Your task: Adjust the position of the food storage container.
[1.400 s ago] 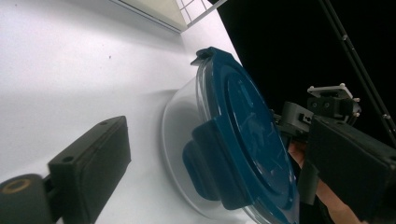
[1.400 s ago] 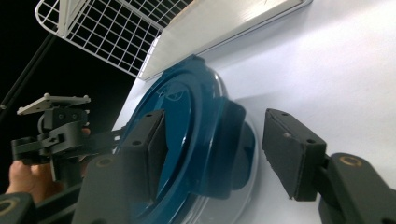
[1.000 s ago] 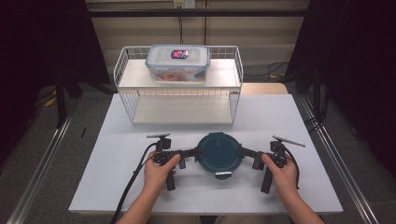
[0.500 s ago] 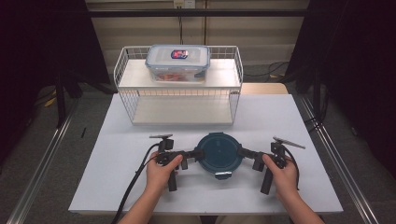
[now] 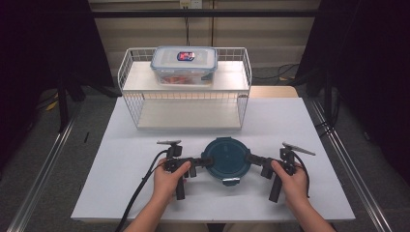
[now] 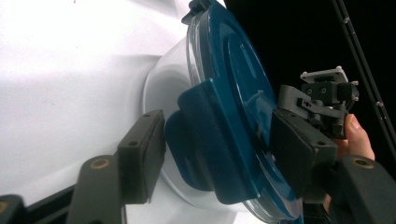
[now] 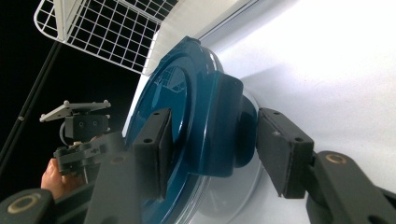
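Black jaws of the left gripper (image 6: 215, 154) have just been closing around the left latch tab (image 6: 205, 140) of the round blue-lidded container (image 5: 225, 158), pads near it, not clearly pressing. Right gripper (image 7: 212, 144) straddles the opposite tab (image 7: 229, 126), one pad touching the lid, the other apart. Container sits at the table's (image 5: 121, 159) front centre, probably braced from both sides for unlatching. Wire rack (image 5: 186, 104) with a clear box (image 5: 183, 63) stands behind.

The round container's lid (image 5: 225, 156) looks like glossy dark-teal plastic, smooth enough to mirror the rack; the bowl (image 6: 163, 84) under it is clear and shiny. Both grippers' jaws are matt black plastic. Table (image 5: 121, 159) is a smooth matt white sheet. At 12 o'clock, the rack (image 5: 186, 96) is white-coated wire.
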The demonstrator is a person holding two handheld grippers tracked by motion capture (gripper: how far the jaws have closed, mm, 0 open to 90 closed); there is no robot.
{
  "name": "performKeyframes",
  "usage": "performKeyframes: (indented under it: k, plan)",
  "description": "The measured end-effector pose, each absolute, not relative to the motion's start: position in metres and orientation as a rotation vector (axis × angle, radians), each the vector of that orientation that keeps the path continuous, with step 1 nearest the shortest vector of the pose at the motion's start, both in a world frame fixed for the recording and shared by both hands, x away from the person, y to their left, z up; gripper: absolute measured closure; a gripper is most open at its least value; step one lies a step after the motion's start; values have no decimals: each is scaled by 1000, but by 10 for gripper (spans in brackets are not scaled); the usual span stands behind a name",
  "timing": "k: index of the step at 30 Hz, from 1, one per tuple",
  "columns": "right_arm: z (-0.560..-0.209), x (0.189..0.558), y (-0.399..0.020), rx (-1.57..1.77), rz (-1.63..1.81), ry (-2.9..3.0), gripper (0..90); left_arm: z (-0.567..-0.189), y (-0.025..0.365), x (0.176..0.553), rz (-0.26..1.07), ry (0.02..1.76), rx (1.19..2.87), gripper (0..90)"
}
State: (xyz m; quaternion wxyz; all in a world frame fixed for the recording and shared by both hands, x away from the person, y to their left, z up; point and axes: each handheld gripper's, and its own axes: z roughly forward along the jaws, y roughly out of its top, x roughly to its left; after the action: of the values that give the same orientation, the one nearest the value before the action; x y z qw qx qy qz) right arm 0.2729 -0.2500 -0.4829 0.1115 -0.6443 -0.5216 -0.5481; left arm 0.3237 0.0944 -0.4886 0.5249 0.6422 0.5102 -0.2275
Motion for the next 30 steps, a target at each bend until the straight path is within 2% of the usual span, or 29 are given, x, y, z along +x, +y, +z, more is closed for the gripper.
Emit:
performKeyframes:
  k: [17,30]
  plan:
    - [-487,270,-249,-1925,-1615,-1369,510,-488,101,321,-615,1282,1461,446]
    - [-478,269,-246,-1873,-1671,-1387,536,-482,101,317,-574,1260,1482,455]
